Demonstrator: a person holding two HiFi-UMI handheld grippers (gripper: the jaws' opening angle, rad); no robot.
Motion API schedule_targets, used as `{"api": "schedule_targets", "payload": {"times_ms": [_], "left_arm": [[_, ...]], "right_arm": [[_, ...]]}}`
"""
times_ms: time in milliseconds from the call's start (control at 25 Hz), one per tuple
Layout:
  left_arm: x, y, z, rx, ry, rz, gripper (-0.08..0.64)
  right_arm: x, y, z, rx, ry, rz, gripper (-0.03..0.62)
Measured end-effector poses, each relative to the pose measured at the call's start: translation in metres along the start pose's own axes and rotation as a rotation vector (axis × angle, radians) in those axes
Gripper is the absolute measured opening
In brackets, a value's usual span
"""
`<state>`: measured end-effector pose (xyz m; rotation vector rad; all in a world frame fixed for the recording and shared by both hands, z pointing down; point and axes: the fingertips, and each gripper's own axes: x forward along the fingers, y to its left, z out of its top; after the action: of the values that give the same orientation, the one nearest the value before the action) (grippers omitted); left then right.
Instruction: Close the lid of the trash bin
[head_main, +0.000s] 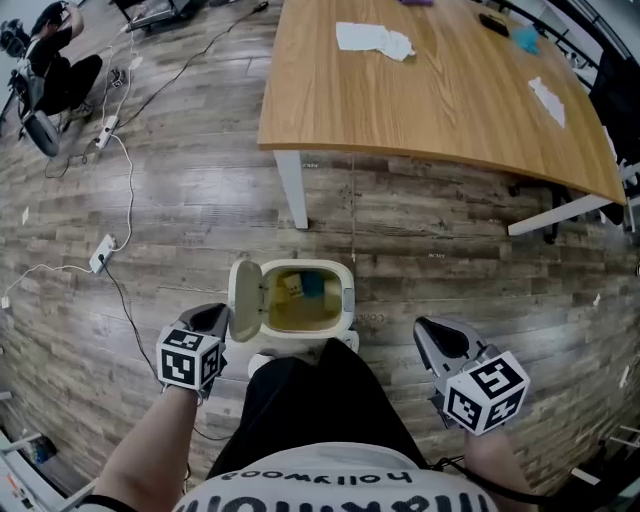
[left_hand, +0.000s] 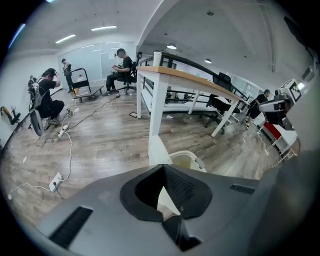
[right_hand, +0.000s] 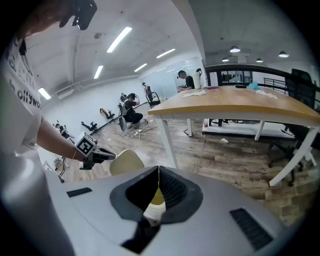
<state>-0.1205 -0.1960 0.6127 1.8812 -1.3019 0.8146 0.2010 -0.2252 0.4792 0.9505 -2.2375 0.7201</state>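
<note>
1. Left gripper view: the left gripper (left_hand: 162, 167) has its jaws together, tips meeting in a point. Nothing is clamped between them, and only a sliver of cream shows through the gap below the tips.
2. In the right gripper view the right gripper (right_hand: 159, 169) is likewise closed tip to tip and holds nothing. Pale and yellowish patches show behind its jaws.
3. The trash bin (head_main: 345, 300) sits on the wooden floor at the lower centre of the head view, below the near edge of the table (head_main: 430, 100). It is cream-coloured, and its lid (head_main: 245, 300) stands open and upright on the frame's left side.
4. In the head view the left gripper lies just beside the lid's outer face, at lower left. Whether it touches the lid cannot be told. The right gripper is at lower right, well apart from the bin.
5. The bin's inside looks yellowish, with a small yellow thing and a blue one in it — too small to tell what they are.
6. The bin's near, lower part is covered by the person's black-clad leg (head_main: 310, 400). In both gripper views each gripper's own grey body hides most of the bin, so only the rim or the lid's top shows.
</note>
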Motion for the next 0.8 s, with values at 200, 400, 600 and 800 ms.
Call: {"api": "schedule_targets", "payload": {"times_ms": [200,400,600,800], "left_arm": [[0.003,-0.014,0.001,-0.069,-0.004,-0.021,0.005],[0.014,-0.039,0.006,-0.015,0.013,-0.113,0.005],[0.027,-0.068,0.010,0.052,0.035,-0.190,0.005],[0.043,-0.089,0.012,0.088,0.061,-0.245,0.005]], "right_arm": [[-0.003,-0.011,-0.006,0.006,0.006,-0.019,0.011],[-0.004,-0.013,-0.007,0.025,0.002,-0.031,0.011],[-0.006,-0.015,-0.005,0.027,0.004,-0.038,0.011],[-0.011,-0.026,-0.012,0.042,0.013,-0.062,0.011]]}}
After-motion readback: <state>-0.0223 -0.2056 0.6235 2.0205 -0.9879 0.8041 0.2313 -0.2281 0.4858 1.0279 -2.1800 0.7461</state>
